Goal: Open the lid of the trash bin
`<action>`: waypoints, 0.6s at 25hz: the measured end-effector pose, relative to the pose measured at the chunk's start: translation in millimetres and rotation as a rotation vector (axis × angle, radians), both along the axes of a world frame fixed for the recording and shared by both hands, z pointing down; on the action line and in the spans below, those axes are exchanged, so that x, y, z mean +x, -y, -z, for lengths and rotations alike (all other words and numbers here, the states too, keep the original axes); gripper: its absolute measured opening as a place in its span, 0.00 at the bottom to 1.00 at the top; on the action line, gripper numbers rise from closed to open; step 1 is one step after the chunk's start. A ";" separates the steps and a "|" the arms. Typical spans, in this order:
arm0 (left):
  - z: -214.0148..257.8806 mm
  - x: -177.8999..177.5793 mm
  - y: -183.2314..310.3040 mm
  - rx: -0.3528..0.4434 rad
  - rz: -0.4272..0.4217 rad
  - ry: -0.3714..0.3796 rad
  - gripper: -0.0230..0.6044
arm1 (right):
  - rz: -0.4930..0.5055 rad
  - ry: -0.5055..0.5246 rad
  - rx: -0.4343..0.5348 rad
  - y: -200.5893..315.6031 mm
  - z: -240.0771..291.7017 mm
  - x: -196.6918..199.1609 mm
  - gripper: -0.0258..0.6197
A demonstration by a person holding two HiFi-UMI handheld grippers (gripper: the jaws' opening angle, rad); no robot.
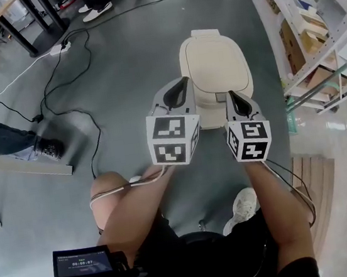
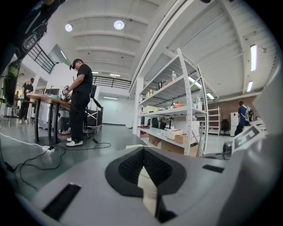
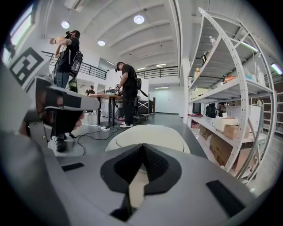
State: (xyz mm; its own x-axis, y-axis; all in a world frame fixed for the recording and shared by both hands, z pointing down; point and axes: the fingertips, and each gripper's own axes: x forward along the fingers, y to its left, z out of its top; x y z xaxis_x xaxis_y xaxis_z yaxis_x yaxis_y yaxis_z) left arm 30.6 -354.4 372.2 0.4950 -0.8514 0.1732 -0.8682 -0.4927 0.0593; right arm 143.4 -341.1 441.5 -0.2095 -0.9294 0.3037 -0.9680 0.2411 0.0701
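A cream trash bin [image 1: 215, 66] stands on the grey floor with its lid lying flat and closed; the hinge block is at its far end. My left gripper [image 1: 183, 81] hangs over the lid's near left edge, jaws together and holding nothing. Over the bin's near rim my right gripper [image 1: 230, 94] is likewise shut and empty. In the left gripper view the left gripper [image 2: 143, 150] shows cream bin [image 2: 146, 187] through the slit under its tips. The right gripper [image 3: 142, 145] looks along the rounded lid [image 3: 146, 134] just ahead.
Black cables and a white power strip [image 1: 60, 48] lie on the floor far left. White shelving [image 1: 314, 27] with boxes lines the right side. A bystander's shoe [image 1: 49, 148] is at left, a wooden pallet [image 1: 311, 186] at right, and my own shoe [image 1: 243, 206] below.
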 end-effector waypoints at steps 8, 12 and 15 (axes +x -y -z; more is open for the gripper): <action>-2.5 5.5 -3.4 0.002 -0.018 0.015 0.04 | -0.013 -0.002 -0.011 -0.8 -6.4 -1.5 0.05; -1.0 7.5 -4.8 0.008 -0.027 0.016 0.04 | -0.032 0.016 -0.002 -1.0 -6.7 -1.9 0.05; -2.2 7.9 -5.3 0.005 -0.028 0.019 0.04 | -0.040 0.022 -0.004 -1.3 -7.5 -2.1 0.05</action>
